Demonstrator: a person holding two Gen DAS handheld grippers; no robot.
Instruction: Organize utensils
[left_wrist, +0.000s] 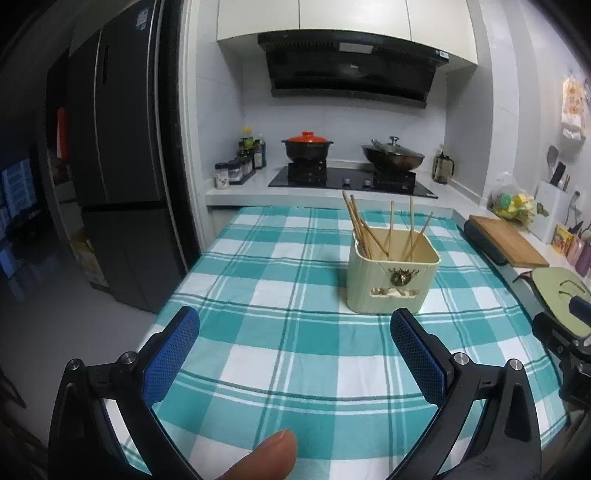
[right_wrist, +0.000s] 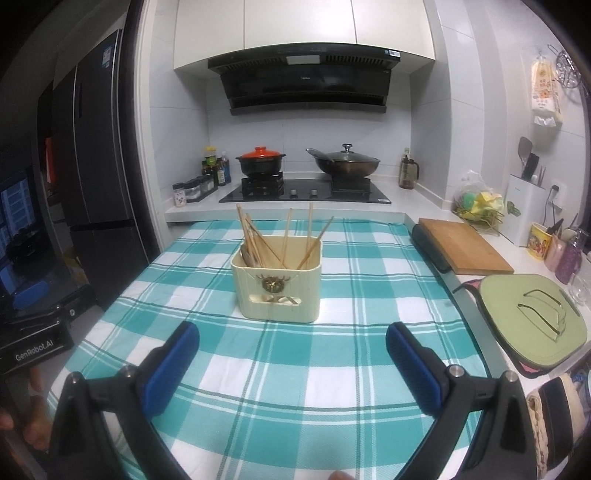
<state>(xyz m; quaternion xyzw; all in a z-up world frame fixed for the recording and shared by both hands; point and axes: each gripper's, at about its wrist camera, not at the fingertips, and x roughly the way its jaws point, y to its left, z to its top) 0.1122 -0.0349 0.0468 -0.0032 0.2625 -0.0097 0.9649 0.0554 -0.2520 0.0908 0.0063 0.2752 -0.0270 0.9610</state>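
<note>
Teal-and-white checked cloth (left_wrist: 280, 332) covers the surface, and on it stands a cream plastic utensil holder (left_wrist: 392, 278), toward the far side and upright. A bundle of wooden chopsticks (left_wrist: 373, 230) leans inside it, most crowded at the left, a few tilted right. The left gripper (left_wrist: 294, 328) hovers over the near cloth with its blue-padded fingers (left_wrist: 173, 354) spread wide and grasping nothing. The right gripper (right_wrist: 291, 341) hangs likewise, fingers (right_wrist: 413, 369) released and empty, the holder beyond them. Far behind, a red-lidded clay pot (left_wrist: 307, 146) and a lidded wok (left_wrist: 392, 155) sit on the stove; a wooden cutting board (right_wrist: 463, 251) lies at the right.
</note>
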